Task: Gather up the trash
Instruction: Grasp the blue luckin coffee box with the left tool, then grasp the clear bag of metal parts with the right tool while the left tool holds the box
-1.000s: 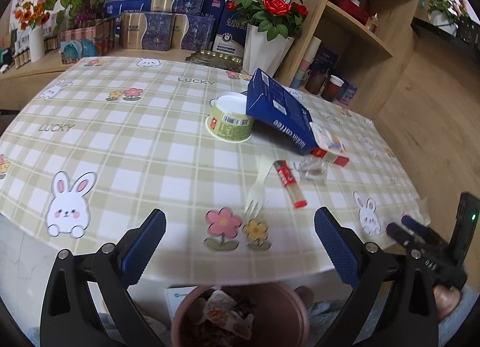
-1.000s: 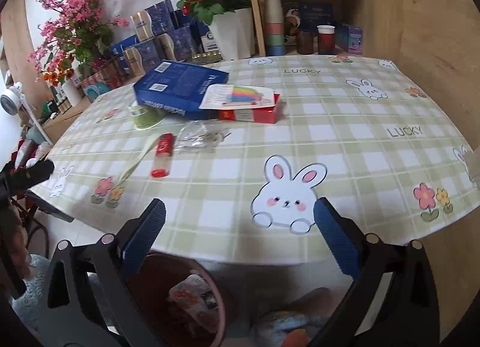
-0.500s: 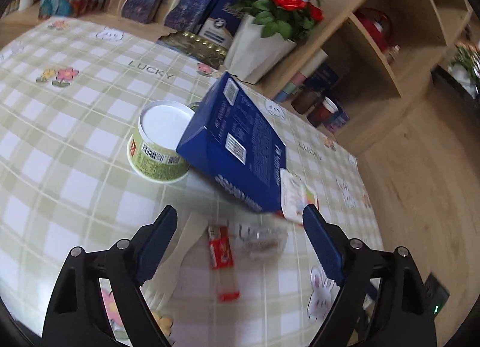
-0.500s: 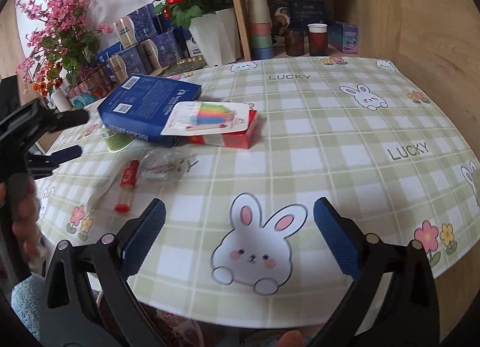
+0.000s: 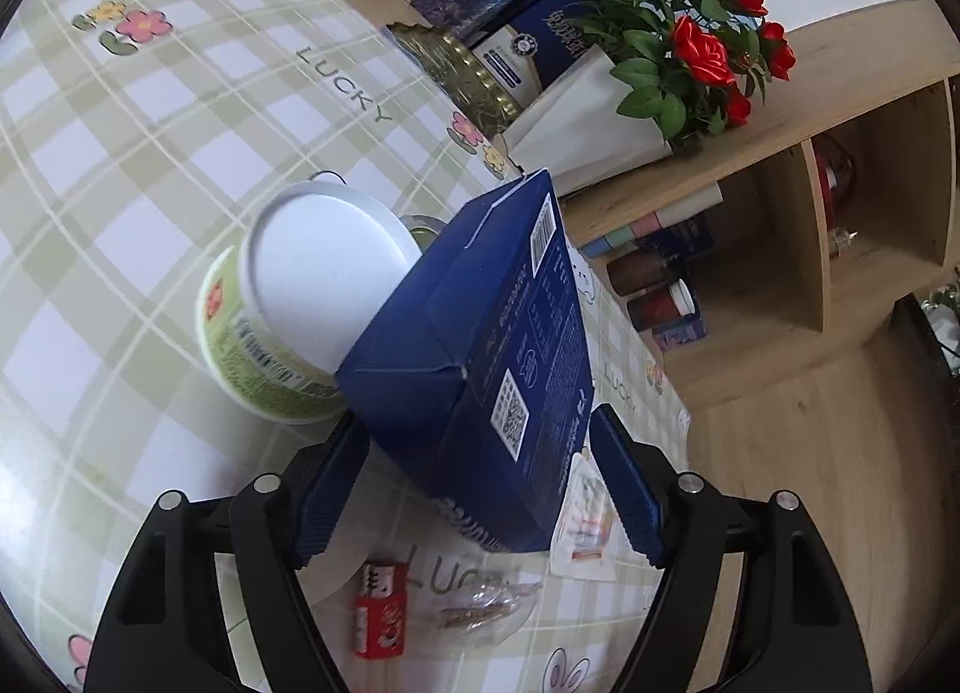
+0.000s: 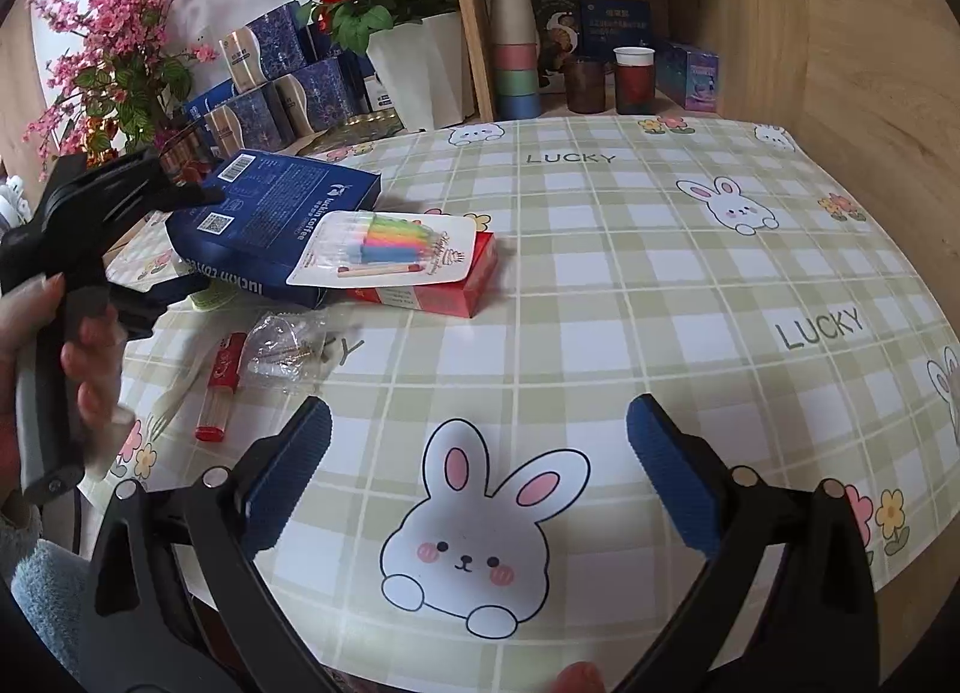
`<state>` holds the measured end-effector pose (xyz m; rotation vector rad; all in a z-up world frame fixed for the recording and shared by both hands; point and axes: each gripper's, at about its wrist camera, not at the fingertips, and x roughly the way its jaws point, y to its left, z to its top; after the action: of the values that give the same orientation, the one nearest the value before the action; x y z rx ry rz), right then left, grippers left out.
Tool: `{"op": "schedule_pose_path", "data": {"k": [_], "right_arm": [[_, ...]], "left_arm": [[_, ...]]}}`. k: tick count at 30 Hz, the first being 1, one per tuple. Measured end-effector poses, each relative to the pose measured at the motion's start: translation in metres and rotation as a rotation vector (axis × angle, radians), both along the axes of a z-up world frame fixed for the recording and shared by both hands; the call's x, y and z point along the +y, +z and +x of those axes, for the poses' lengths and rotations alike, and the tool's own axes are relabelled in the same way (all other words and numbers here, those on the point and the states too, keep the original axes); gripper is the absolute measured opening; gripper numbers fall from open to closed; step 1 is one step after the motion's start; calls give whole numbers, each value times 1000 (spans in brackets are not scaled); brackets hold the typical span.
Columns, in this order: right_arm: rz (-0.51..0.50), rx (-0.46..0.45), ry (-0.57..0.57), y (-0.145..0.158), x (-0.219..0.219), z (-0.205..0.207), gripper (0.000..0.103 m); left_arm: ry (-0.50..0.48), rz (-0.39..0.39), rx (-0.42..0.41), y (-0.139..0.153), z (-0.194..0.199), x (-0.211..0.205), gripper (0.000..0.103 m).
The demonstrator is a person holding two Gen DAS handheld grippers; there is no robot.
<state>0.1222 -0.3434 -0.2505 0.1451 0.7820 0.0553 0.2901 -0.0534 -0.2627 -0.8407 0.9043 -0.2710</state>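
Left wrist view: left gripper jaws wide open astride the blue box, centre frame, not touching it. Right gripper jaws wide open, empty, over the table, box at upper left.

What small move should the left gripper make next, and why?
Probably close the left gripper on the blue coffee box: its open fingers already straddle the box's near corner. Lift carefully, since the candle pack lies on the box.

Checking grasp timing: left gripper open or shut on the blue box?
Open. Left gripper fingers straddle the blue box corner, gaps visible both sides.
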Motion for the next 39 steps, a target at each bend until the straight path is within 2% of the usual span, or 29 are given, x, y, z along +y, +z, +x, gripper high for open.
{"op": "schedule_pose_path", "data": {"k": [2,3,8,11,18,21,23,24,25,29,33,36,37,39], "right_arm": [[-1,6,4,-2,2,0,97],[3,11,9,-3,3,1,97],[14,25,23,-7,9,4,97],[55,24,21,-7,10,6,97],[100,10,46,-3,25,10,97],[124,13,77,-4,37,17,97],[134,19,86,-5,45,24,97],[148,20,92,-5,50,29,93],[159,22,96,-6,54,33,86],[157,37,116,-8,71,51,79],[231,106,66,-20,78,70,78],[239,126,35,-24,85,80,78],[226,137,32,-25,89,83,74],[155,164,27,-25,97,87,58]], "left_arm": [[-22,24,17,-2,4,-2,41],[-31,34,13,-1,3,-3,41],[-72,25,-40,21,-8,-2,23],[-114,95,-124,49,-16,-6,21],[-199,117,-309,113,-34,-5,19],[-248,178,-418,147,-53,-3,19],[-261,214,-451,162,-62,0,19],[-268,231,-466,168,-68,4,19],[-270,239,-472,171,-72,8,19],[-225,263,-445,169,-92,42,19],[-137,289,-404,163,-108,80,19],[-107,276,-377,158,-116,100,19],[-101,276,-368,155,-119,105,19],[-93,279,-350,151,-121,112,19]]}}
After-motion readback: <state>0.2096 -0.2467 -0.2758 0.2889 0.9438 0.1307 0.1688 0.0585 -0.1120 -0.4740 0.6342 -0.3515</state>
